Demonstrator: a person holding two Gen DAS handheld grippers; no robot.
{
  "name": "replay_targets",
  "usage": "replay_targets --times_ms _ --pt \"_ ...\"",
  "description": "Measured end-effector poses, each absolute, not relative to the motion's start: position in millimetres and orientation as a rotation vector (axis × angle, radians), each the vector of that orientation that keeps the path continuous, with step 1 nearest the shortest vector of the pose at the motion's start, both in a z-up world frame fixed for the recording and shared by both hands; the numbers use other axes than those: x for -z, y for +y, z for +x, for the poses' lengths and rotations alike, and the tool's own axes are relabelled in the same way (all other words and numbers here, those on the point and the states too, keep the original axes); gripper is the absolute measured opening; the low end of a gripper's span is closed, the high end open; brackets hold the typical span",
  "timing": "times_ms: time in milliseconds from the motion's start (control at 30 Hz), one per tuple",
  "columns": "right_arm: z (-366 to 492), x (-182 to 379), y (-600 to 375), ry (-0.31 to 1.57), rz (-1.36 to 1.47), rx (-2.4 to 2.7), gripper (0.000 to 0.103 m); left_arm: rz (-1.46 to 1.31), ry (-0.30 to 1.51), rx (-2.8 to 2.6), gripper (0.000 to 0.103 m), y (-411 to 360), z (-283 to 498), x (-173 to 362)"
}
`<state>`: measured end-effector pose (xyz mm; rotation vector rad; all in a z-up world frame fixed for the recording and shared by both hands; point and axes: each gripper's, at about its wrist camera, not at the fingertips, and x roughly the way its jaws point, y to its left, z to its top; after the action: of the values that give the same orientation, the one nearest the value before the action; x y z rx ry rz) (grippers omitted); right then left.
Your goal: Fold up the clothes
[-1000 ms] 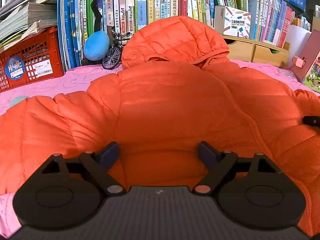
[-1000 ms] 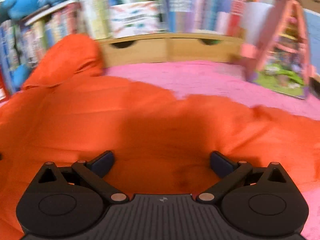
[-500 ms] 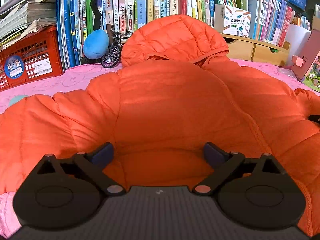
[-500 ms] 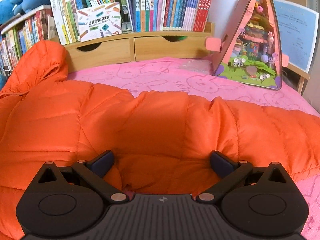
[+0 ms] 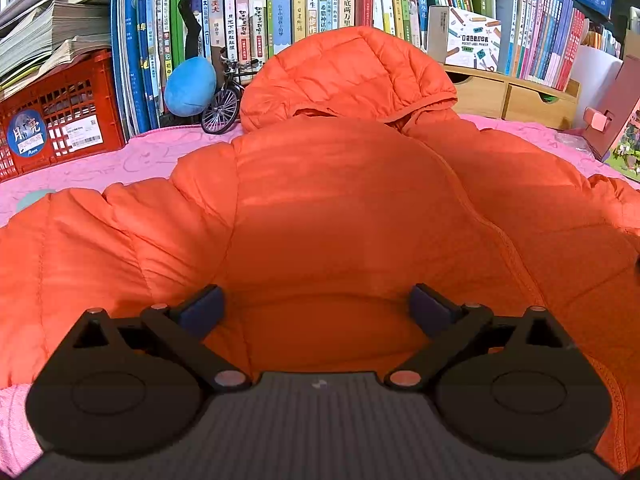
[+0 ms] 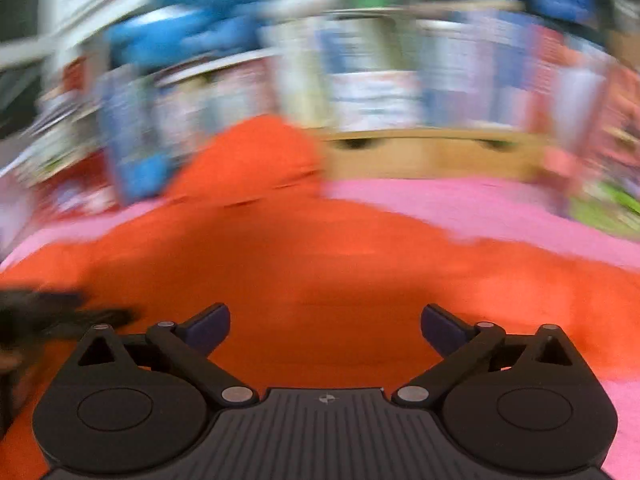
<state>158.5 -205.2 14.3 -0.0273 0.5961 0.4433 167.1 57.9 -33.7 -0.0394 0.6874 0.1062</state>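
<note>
Orange hooded puffer jacket [image 5: 340, 200] lies spread on the pink bedspread [image 5: 120, 160] before the bookshelf (1 box [image 5: 472, 42] reads "POCKET LABEL PRINTER"). Left hand-held gripper [image 5: 318, 308] and right hand-held gripper [image 6: 325, 326] both gape wide over it, pinching nothing.

Blurred orange jacket [image 6: 304, 264] on pink cover [image 6: 460, 204], right gripper [image 6: 325, 326] spread wide above it
</note>
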Motion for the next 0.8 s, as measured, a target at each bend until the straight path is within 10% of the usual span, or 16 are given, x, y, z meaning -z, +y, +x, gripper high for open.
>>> replay_targets --times_ms 233,800 --pt "162.8 11.2 -190.5 0.685 -0.068 -0.443 0.103 -0.043 0.688 -0.103 0.101 58.5 167.4 33.5" --pt "199.9 33.6 -529.0 0.532 0.513 0.496 0.102 -0.039 0.69 -0.104 0.102 57.5 167.5 32.4"
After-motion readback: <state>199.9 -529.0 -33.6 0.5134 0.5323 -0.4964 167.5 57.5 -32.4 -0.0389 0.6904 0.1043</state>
